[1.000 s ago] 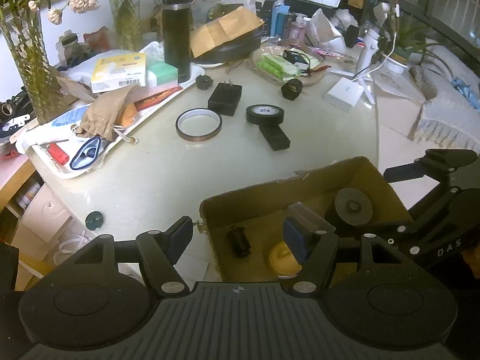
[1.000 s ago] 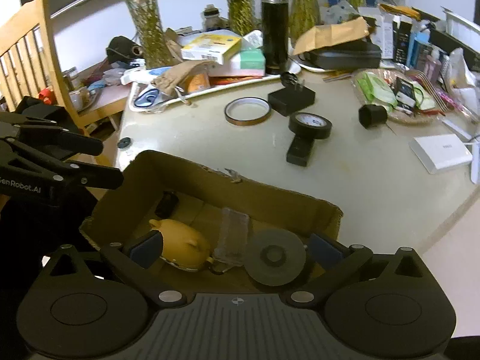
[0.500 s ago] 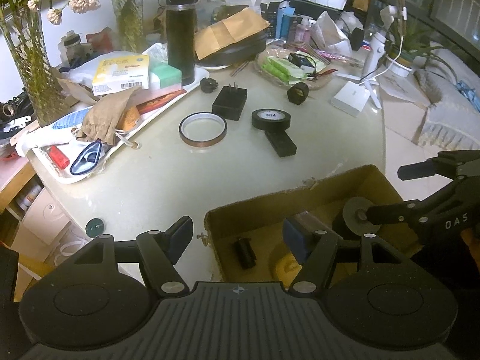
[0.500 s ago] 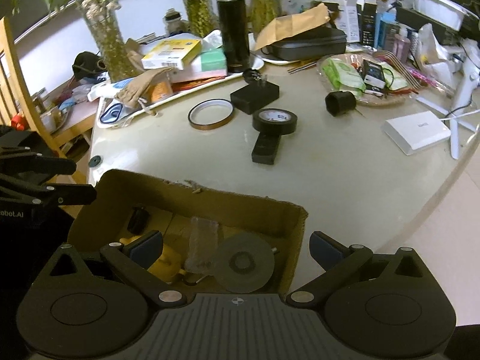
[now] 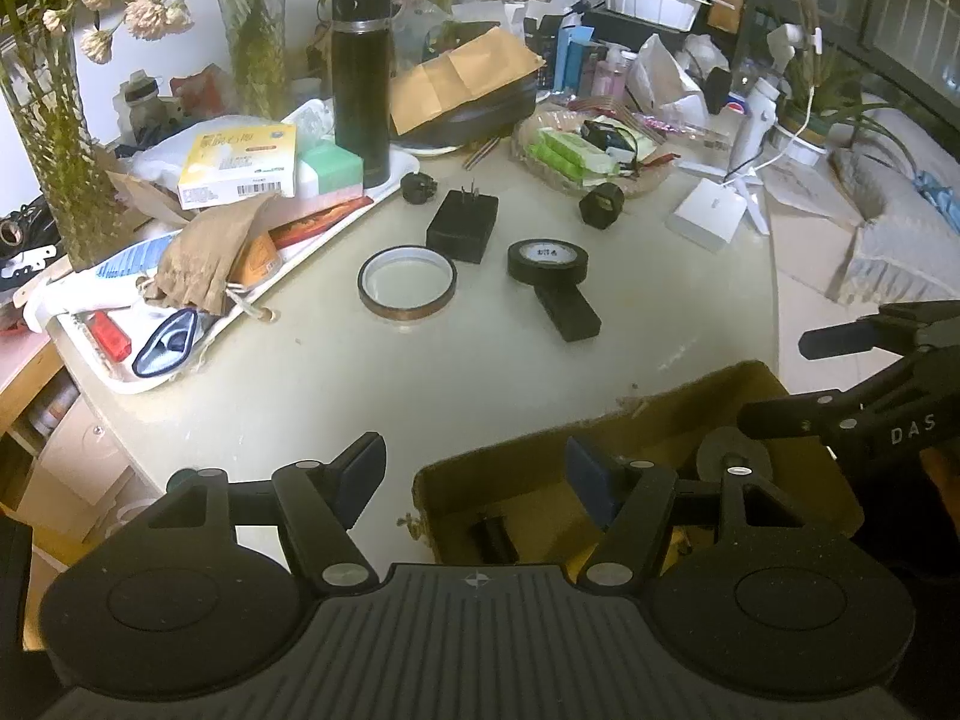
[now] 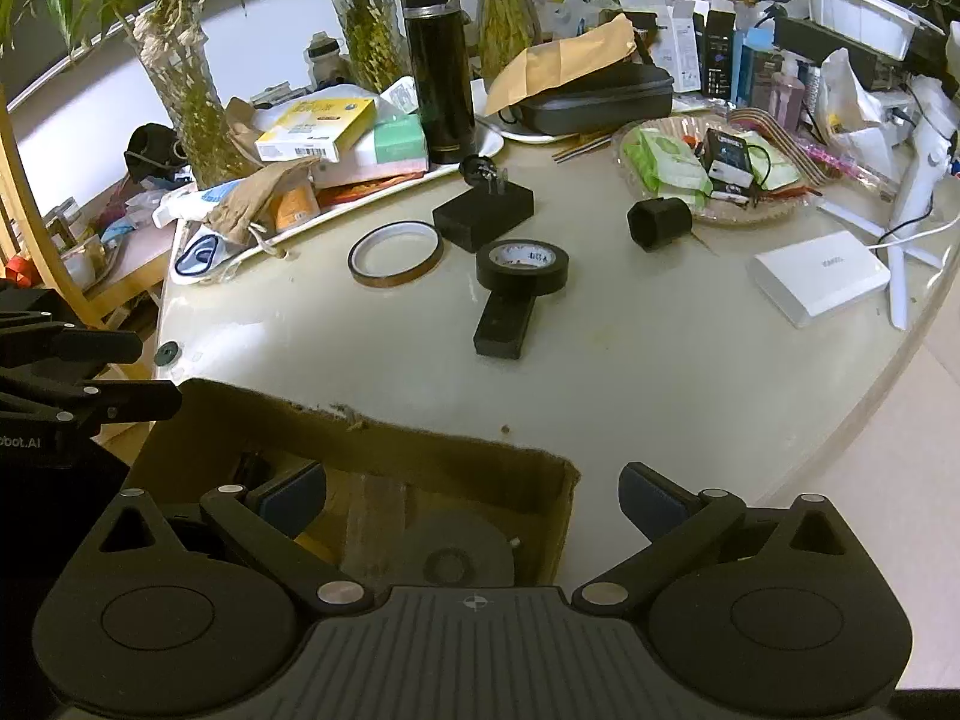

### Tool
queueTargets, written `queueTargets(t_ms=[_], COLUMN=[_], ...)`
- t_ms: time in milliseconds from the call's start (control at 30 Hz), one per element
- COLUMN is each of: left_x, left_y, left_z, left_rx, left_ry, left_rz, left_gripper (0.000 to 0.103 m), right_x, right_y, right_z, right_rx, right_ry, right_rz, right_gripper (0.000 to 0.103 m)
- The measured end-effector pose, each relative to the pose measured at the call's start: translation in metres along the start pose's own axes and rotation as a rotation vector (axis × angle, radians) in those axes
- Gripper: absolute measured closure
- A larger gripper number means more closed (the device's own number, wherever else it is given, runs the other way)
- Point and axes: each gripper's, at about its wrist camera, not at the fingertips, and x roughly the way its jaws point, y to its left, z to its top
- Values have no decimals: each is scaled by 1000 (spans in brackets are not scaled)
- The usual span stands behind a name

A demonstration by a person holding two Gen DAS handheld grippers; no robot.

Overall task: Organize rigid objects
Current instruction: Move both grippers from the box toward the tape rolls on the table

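1. The right gripper [image 6: 471, 501] has drawn back from over the open brown cardboard box [image 6: 420, 450]. A second ago its fingers framed the box's contents; now only the left finger hangs over the box, and the right one is outside the box's right wall, over bare tabletop [image 6: 660, 372]. The fingers are spread wide with nothing between them.
2. The left gripper [image 5: 471, 474] has kept its place at the box's left wall, fingers half apart and empty.
3. In my judgement a drop-off is done: the grey round disc [image 6: 456, 546] lies in the box beside a small black piece [image 5: 492, 537].
4. Still loose mid-tabletop:
   - the amber tape ring [image 6: 396, 253]
   - the black tape roll [image 6: 521, 264], touching the flat black bar [image 6: 503, 324]
   - the black plug adapter [image 6: 483, 213]
   - the black hexagonal block [image 6: 659, 223]
5. Open room lies between the box's far wall and the bar. The box sits at the tabletop's near edge, and the rounded right edge drops off close by. A cluttered white tray [image 5: 384, 198] crowds the far left.
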Motion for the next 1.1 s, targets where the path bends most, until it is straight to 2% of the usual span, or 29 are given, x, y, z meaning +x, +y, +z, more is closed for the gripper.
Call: queueTargets(t_ms=[600, 1000, 1100], left_x=[21, 45, 53], left_y=[13, 19, 21], left_z=[18, 30, 33], left_rx=[25, 61, 65], left_ry=[-44, -55, -56], left_rz=[12, 18, 14], left_gripper=[37, 29, 23], right_x=[24, 44, 50], right_y=[-18, -31, -34], right_z=[23, 39, 43], right_rx=[-8, -26, -35], right_ry=[-7, -10, -3], right_rz=[4, 10, 12], right_gripper=[0, 0, 0])
